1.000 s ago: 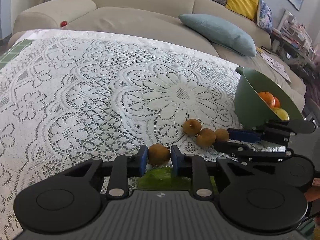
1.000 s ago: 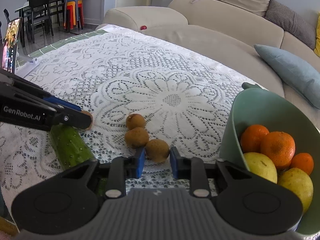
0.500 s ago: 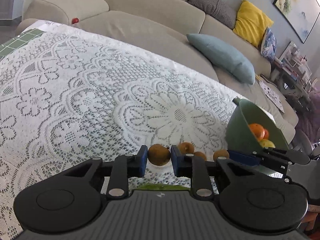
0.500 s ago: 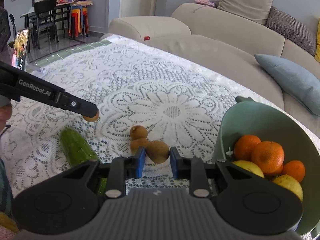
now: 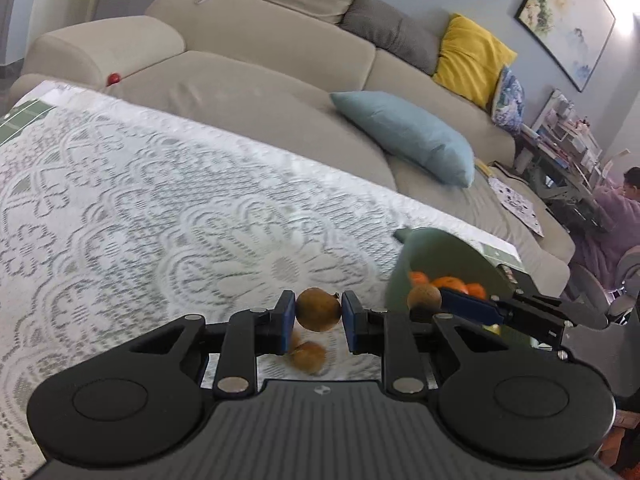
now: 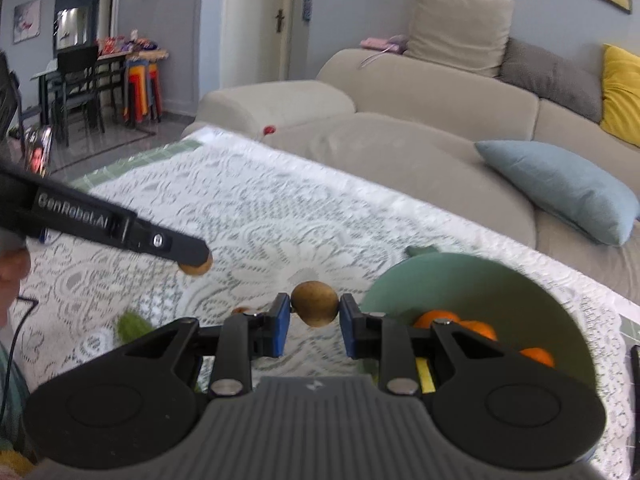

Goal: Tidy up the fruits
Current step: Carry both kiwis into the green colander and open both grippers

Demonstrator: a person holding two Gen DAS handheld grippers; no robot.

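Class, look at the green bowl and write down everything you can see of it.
The green bowl is a smooth, matte, plastic-looking dish with a small tab on its far rim. It sits on the lace tablecloth near the table's right edge, its opening tipped toward the camera. Inside lie oranges and something yellow, partly hidden by the right tongs, which hold a brown fruit just left of the bowl.

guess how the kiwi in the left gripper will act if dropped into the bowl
The kiwi in the left gripper looks round, so it would probably roll. Its fuzzy skin likely resists slipping. The bowl tilts, so it may settle against the oranges.
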